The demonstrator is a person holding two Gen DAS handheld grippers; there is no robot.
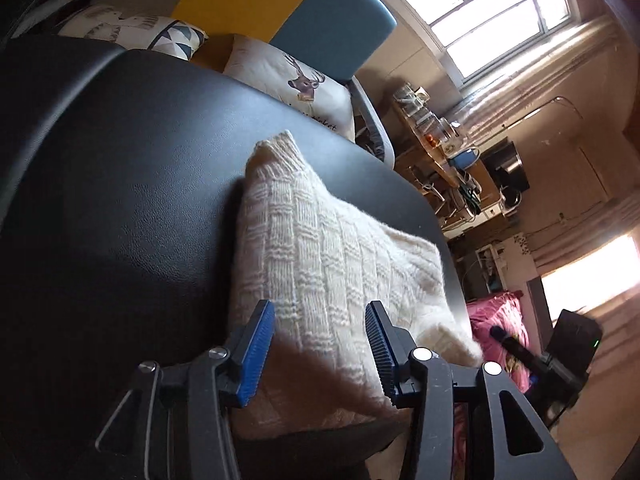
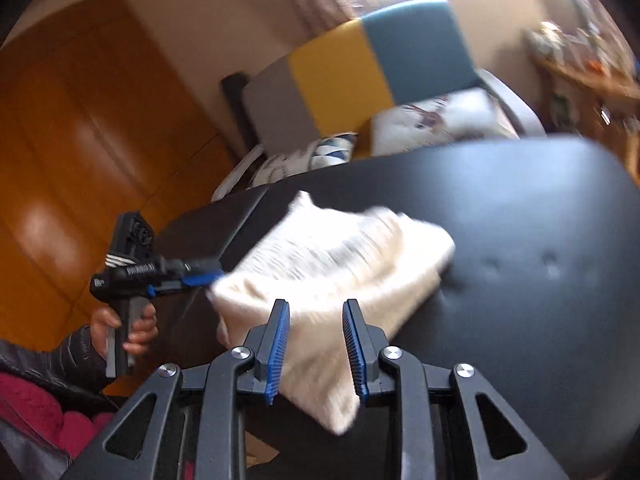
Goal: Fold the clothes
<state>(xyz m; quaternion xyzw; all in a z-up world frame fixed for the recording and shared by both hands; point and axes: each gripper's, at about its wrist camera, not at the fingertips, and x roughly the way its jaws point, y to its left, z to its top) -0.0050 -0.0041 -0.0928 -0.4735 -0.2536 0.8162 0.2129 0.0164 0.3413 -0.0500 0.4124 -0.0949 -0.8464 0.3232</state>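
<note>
A cream knit sweater (image 1: 320, 248) lies folded on the black padded surface (image 1: 120, 200), one corner reaching the right-hand edge. My left gripper (image 1: 320, 350) hovers over its near end, open, the blue pads apart and off the knit. In the right wrist view the same sweater (image 2: 340, 264) is blurred, and a corner overhangs the near edge. My right gripper (image 2: 316, 346) stands above that corner, its pads a little apart, and the cloth looks flat beneath them, not pinched. The left gripper (image 2: 208, 276) shows at the sweater's left edge, held by a hand (image 2: 132, 328).
A sofa with a yellow and teal back (image 1: 320, 4) and a deer pillow (image 1: 304, 80) stands behind the black surface (image 2: 520, 220). A cluttered shelf (image 1: 440, 136) and a pink blanket (image 1: 496, 320) lie to the right. Orange wooden doors (image 2: 80, 140) fill the left.
</note>
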